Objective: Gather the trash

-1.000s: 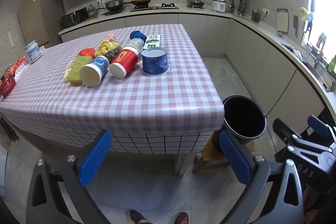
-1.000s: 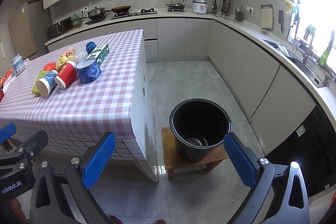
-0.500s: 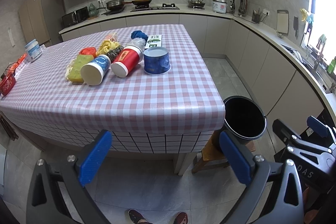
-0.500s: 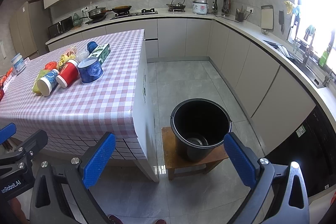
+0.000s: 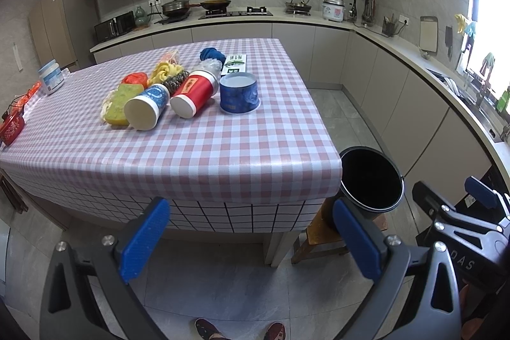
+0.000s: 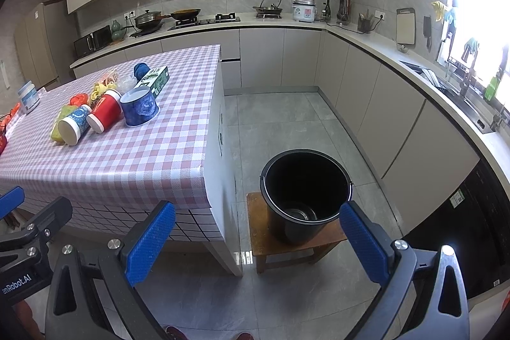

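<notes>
Trash lies in a cluster on the checked table: a blue bowl cup upside down, a red cup and a blue-white cup on their sides, a green sponge, a green carton and crumpled wrappers behind. A black bucket stands on a small wooden stool right of the table. My left gripper hangs open before the table's near edge, holding nothing. My right gripper is open too, low in front of the bucket.
A white jar and a red object sit at the table's left side. Kitchen counters line the back and right walls. Grey tiled floor lies between table and cabinets. The person's shoes show at the bottom.
Both views have drawn slightly closer to the table and bucket. Both grippers stay open and nothing on the table has moved.
</notes>
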{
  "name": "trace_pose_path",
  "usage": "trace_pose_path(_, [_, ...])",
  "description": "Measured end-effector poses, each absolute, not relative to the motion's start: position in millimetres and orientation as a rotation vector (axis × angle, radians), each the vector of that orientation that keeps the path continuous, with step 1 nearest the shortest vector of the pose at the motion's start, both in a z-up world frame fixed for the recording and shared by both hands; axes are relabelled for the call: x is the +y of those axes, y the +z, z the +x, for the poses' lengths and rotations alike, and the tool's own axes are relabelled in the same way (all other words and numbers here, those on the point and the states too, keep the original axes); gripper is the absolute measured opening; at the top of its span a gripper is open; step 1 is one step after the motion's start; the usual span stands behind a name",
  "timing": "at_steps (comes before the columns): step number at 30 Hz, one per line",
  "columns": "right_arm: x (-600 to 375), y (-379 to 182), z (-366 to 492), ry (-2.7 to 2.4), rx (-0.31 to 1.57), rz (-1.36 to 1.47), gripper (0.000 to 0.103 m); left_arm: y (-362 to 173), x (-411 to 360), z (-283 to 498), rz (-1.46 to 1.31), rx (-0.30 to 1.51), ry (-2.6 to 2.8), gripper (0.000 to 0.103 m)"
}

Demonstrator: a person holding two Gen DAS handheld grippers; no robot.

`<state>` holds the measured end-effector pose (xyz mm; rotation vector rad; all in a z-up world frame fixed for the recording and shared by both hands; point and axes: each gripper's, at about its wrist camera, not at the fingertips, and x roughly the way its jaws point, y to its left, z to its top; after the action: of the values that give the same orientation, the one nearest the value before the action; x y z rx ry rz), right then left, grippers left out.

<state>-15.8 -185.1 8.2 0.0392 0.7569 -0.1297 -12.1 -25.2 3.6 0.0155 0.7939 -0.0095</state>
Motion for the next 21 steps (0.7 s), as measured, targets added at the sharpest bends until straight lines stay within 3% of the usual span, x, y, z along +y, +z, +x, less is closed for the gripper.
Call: trace_pose_path(21, [-180,8,-5,-0.091,0.749,0.031,0.103,8,-13,-6,-0.005,0.783,0.028,0.103])
